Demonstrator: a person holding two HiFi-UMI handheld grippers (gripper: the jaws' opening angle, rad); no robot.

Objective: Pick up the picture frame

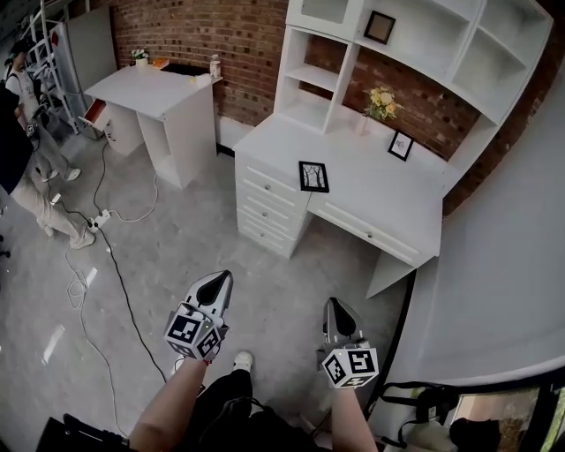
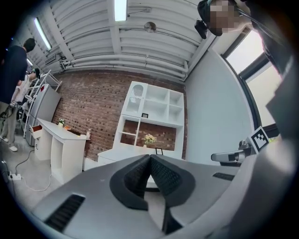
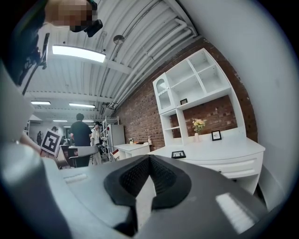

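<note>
A black picture frame [image 1: 313, 176] with a tree drawing stands near the front left of the white desk [image 1: 388, 199]; it also shows small in the left gripper view [image 2: 159, 151] and the right gripper view [image 3: 178, 154]. A smaller frame [image 1: 401, 145] leans at the desk's back, and another frame [image 1: 380, 26] sits on an upper shelf. My left gripper [image 1: 218, 281] and right gripper [image 1: 335, 305] are held over the floor, well short of the desk. Both point level towards it. The left gripper's [image 2: 150, 157] pads meet with nothing between them, and so do the right gripper's [image 3: 149, 157].
A vase of yellow flowers [image 1: 381, 103] stands at the desk's back. A second white desk [image 1: 159, 88] is at the far left, with people [image 1: 35, 150] beside it. Cables [image 1: 115, 265] trail over the grey floor. A white wall [image 1: 503, 282] runs along the right.
</note>
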